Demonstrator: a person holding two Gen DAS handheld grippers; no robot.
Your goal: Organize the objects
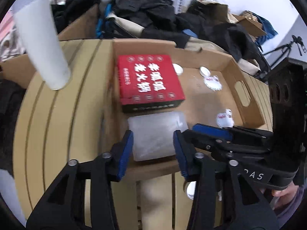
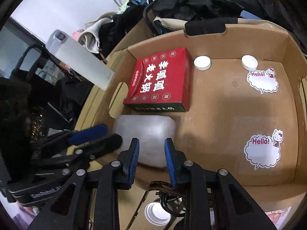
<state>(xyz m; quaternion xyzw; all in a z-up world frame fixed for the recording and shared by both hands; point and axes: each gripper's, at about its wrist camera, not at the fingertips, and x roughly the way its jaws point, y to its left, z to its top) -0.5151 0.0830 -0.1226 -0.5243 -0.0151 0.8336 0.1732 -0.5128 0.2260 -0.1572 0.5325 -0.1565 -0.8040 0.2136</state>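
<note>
Translucent plastic case [image 1: 156,135] lies in the cardboard tray [image 1: 247,94], just beyond both unclenched, empty grippers.

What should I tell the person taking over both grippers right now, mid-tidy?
Left gripper: open, empty, jaws either side of the translucent plastic box, not pressing it.
Right gripper: open, empty, hanging over the same box's near end.
In the cardboard tray: red hotpot box at the back left, the translucent box just in front of it, two white caps at the far wall, two Hello stickers on the floor.
Outside, below the near wall: another white cap.
Left: that cap, probably.
</note>
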